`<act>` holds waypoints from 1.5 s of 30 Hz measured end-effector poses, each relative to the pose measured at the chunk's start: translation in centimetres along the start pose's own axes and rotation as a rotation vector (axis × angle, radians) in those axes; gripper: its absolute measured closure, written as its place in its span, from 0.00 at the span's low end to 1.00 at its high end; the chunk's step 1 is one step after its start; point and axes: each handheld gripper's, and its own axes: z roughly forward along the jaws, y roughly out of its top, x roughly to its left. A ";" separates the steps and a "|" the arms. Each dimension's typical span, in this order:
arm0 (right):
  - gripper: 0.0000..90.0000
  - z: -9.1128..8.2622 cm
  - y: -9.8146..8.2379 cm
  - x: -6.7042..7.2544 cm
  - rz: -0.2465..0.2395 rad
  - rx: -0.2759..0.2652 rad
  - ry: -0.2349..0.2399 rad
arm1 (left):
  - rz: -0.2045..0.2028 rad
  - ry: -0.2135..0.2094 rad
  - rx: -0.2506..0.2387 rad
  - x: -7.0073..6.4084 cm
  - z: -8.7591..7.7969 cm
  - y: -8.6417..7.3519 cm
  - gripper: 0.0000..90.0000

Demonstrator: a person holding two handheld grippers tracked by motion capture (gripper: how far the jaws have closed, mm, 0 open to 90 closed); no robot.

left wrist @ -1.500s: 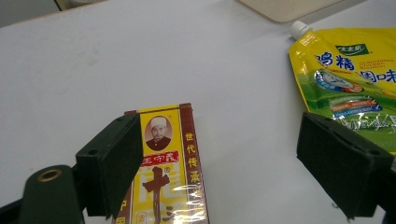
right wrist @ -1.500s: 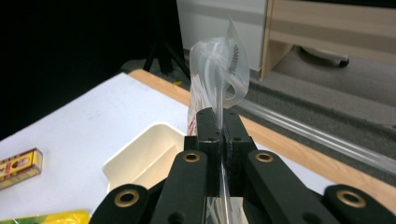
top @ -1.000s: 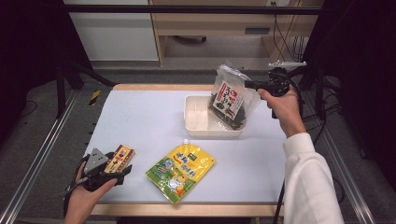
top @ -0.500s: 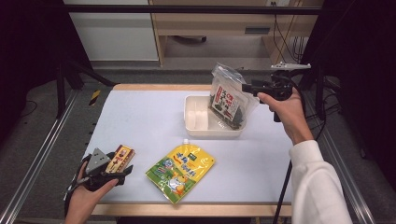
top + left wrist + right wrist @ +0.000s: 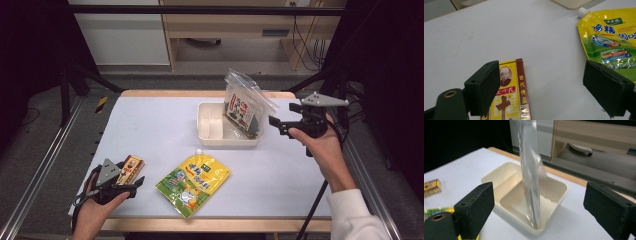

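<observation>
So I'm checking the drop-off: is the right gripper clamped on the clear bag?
No: the right gripper's fingers stand wide open, clear of the clear bag, which leans in the tub.

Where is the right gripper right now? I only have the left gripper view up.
Observer: The right gripper is at the right side of the table, beside a cream tub.
Operator: Is it holding anything?
Observer: No. Its jaws have just been opening and stand wide, the pads pressing on nothing.
Operator: What's in the tub?
Observer: A clear zip bag with a printed packet inside stands in it, leaning toward the tub's right end.
</observation>
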 end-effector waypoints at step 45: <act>0.70 9.6 -11.5 12.7 0.052 0.268 0.059 | 0.101 -0.069 0.001 -3.1 1.4 1.4 0.22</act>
